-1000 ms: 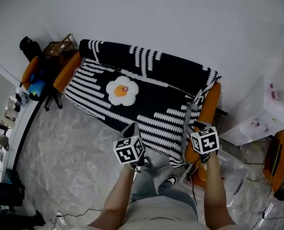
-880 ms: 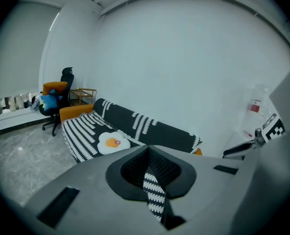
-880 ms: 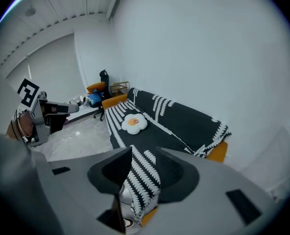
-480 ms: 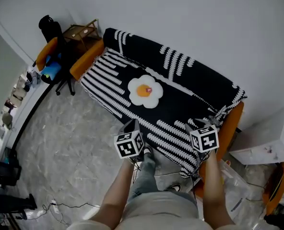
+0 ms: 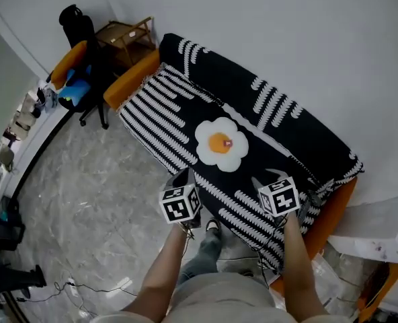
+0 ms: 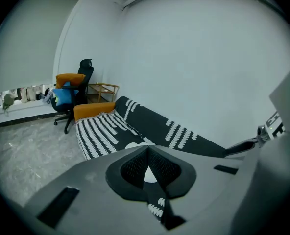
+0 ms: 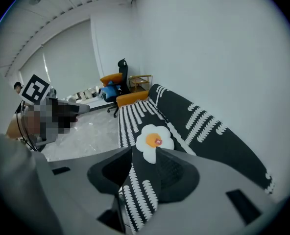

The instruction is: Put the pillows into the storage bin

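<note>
Fried-egg pillow (image 5: 220, 143): flat on the seat of the striped sofa (image 5: 160, 116), about mid-seat, at twelve o'clock from both grippers and well apart from them. Not yet touched.

Left gripper (image 6: 148, 151): pads together at the tips, nothing held. Right gripper (image 7: 144, 153): jaws parted, nothing between them but a sight of the sofa cover beyond.

Probably light and soft, plush by the look; likely to sag and fold if lifted by one edge. Best to pinch a white lobe at the rim, at six o'clock on the pillow, biting well into the stuffing rather than the skin alone. No fear of breakage; some fear of slipping from a shallow pinch.

At ten o'clock, an office chair (image 5: 85, 52) with an orange cushion (image 5: 70, 58) and a blue cushion (image 5: 78, 88), perhaps for the bin too. At five o'clock, clear plastic (image 5: 337, 274), possibly the storage bin; too little in view to be sure.
</note>
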{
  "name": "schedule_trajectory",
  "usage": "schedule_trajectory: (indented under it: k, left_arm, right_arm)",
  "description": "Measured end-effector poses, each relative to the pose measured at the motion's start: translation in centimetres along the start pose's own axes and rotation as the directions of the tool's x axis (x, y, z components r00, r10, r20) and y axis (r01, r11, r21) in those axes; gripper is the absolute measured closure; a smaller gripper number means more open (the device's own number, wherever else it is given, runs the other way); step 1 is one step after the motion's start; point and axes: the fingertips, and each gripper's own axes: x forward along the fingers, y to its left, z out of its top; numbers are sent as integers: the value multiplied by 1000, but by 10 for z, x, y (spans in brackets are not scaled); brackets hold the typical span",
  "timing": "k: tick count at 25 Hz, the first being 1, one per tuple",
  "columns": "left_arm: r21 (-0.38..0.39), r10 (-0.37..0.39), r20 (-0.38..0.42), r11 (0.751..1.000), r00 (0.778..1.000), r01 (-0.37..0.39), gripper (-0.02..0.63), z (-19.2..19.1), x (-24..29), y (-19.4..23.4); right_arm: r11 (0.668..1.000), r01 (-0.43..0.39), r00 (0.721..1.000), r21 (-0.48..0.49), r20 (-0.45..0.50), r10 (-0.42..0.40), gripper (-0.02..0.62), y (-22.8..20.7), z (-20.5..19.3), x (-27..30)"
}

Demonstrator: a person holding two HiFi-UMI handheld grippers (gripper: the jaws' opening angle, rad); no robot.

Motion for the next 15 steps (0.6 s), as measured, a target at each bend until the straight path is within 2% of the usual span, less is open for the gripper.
schedule_trajectory:
  k: [9, 15]
  left_arm:
    - [-19, 53, -79, 998, 995, -55, 595, 13, 69, 82]
    - [-54, 64, -160, 996, 985, -74, 595, -19, 120, 120]
  right_arm:
    - [998, -55, 996, -30, -76, 52, 443, 3, 53, 114]
    - [996, -86, 985, -26, -154, 81, 443, 2, 47, 194]
